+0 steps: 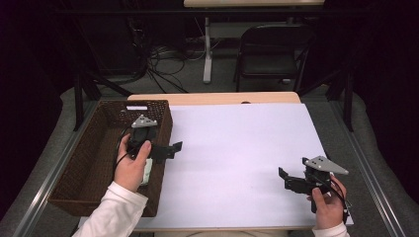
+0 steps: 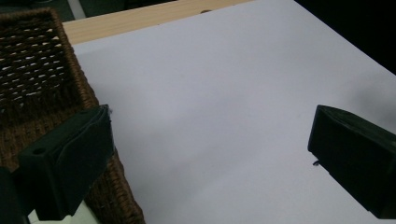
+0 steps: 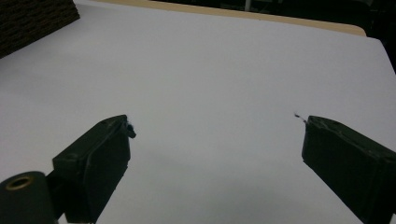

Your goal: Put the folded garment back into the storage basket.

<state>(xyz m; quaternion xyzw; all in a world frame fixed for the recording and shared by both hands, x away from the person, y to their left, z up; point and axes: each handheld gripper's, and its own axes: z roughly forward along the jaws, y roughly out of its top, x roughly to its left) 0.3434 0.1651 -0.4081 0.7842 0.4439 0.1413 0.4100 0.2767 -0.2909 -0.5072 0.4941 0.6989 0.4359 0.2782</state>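
Basket (image 1: 99, 163) on white tbl (image 1: 237, 158), dark rm

Dark woven basket (image 1: 157, 127) at table's left edge, white item (image 1: 146, 173) inside

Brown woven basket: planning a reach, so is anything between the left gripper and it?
Nothing visible does. The open left gripper is at the brown woven basket's right wall, one jaw over its rim, the other over the white sheet.

The high view looks down; both gripper views skim close, sharing the white sheet (image 1: 237, 148).
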